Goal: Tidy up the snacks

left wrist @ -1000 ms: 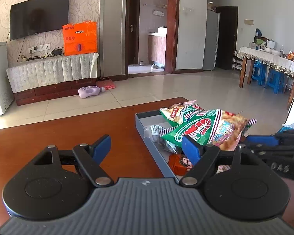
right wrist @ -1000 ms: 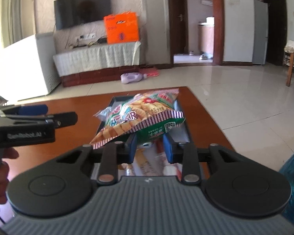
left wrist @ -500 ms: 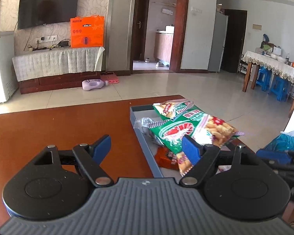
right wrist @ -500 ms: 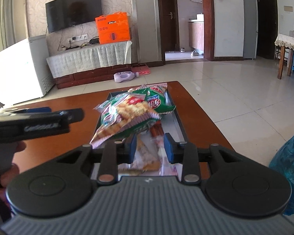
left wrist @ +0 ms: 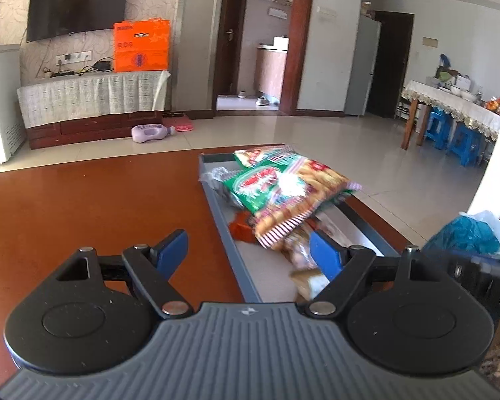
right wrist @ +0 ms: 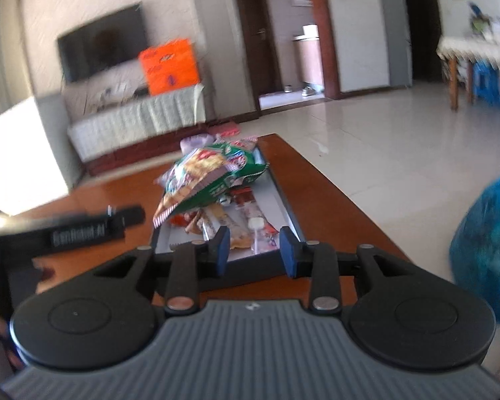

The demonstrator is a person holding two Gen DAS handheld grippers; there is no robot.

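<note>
Your left claw stands wide apart with nothing between its blue pads; its left finger hangs over bare wood, its right finger over the near part of the grey tray. Your right claw is also parted, moderately wide and empty, sitting just short of the tray's near end.

The tray lies lengthwise along the right edge of the brown tabletop, reaching toward the far right corner. A green shrimp-cracker bag rests on top of the heap in the tray, tilted, its striped end toward you and one corner overhanging the tray's right wall. A second, similar green packet lies behind it at the tray's far end, and a clear wrapper pokes out at the far left wall. Under the bag sit a red packet and smaller wrapped snacks on the tray floor; the right wrist view is blurred, so their labels cannot be read.
</note>
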